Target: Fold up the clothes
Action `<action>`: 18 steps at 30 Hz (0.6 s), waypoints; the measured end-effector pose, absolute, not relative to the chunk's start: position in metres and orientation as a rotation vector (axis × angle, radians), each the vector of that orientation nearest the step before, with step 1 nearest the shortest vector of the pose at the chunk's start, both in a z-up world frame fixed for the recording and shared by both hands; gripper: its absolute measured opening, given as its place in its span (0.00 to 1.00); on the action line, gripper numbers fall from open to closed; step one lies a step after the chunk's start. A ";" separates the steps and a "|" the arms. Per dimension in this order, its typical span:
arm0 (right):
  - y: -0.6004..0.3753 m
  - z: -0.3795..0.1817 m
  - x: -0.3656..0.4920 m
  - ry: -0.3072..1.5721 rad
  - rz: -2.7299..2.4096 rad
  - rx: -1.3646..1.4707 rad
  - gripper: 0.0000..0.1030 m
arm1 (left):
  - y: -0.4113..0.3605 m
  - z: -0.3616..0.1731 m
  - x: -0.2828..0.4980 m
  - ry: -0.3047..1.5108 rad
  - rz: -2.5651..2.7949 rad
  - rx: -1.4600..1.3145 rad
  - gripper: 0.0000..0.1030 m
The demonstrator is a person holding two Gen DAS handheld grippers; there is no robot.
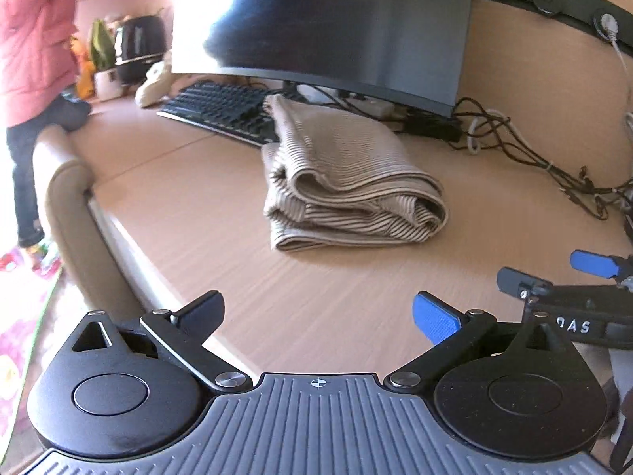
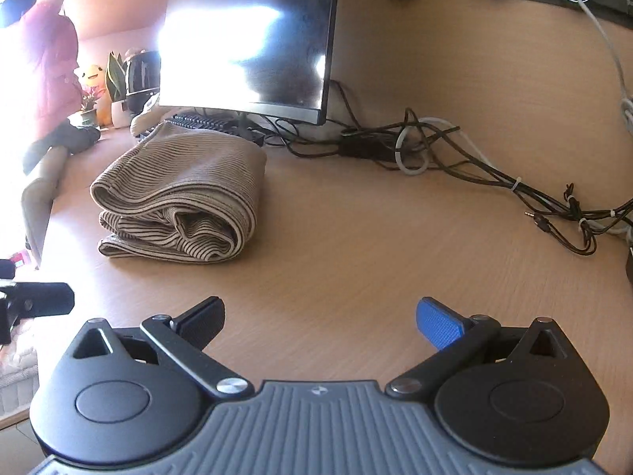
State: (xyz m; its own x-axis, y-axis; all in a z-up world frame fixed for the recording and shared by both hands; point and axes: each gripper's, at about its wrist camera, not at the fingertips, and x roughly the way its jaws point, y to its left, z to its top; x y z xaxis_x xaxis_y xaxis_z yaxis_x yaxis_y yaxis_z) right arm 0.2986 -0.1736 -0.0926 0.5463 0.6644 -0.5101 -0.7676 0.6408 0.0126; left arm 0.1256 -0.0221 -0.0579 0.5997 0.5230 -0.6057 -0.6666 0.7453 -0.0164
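Left tongs (image 1: 318, 316) agape, empty; only left view shows keyboard (image 1: 221, 113) clearly.

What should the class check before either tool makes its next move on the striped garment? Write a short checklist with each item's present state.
1. Left tool open and holding nothing: ok.
2. Right tool open and holding nothing: ok.
3. Striped garment folded into a stack on the desk: ok.
4. Both tools apart from the garment: ok.
5. Cables away from the garment: ok.
6. Garment's far edge clear of the keyboard: not ok, it overlaps the keyboard.
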 end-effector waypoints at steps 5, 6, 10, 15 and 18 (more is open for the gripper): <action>-0.177 -0.093 0.297 0.523 0.895 -0.203 1.00 | -0.029 -0.060 0.120 0.628 0.744 -0.277 1.00; -0.178 -0.093 0.297 0.527 0.892 -0.196 1.00 | -0.031 -0.061 0.120 0.632 0.748 -0.278 1.00; -0.182 -0.094 0.300 0.545 0.853 -0.174 1.00 | -0.036 -0.061 0.119 0.631 0.747 -0.270 1.00; -0.180 -0.095 0.299 0.542 0.864 -0.193 1.00 | -0.035 -0.062 0.121 0.632 0.728 -0.280 1.00; -0.179 -0.095 0.298 0.541 0.867 -0.206 1.00 | -0.033 -0.062 0.122 0.631 0.719 -0.288 1.00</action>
